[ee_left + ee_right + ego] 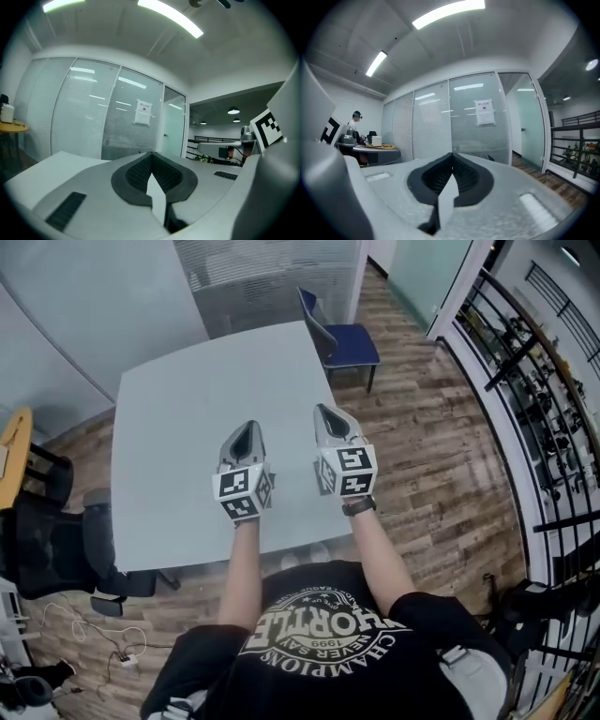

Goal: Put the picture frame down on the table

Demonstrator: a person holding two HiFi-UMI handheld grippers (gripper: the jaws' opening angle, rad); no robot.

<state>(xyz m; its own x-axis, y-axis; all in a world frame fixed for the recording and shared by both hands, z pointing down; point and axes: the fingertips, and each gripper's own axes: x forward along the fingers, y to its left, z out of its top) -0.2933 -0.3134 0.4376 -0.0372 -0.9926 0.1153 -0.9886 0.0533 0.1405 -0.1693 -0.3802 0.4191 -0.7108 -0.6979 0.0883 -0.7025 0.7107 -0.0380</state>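
Observation:
No picture frame shows in any view. The grey table lies bare below both grippers. My left gripper hovers over the table's near half, its jaws shut with nothing between them. My right gripper hangs beside it near the table's right edge, also shut and empty. In the left gripper view the left gripper points level toward a glass wall, its tips meeting. The right gripper stands the same way in the right gripper view, tips together.
A blue chair stands at the table's far right corner. A black office chair sits at the near left. A black railing runs along the right. Cables lie on the wooden floor. Glass partitions stand ahead.

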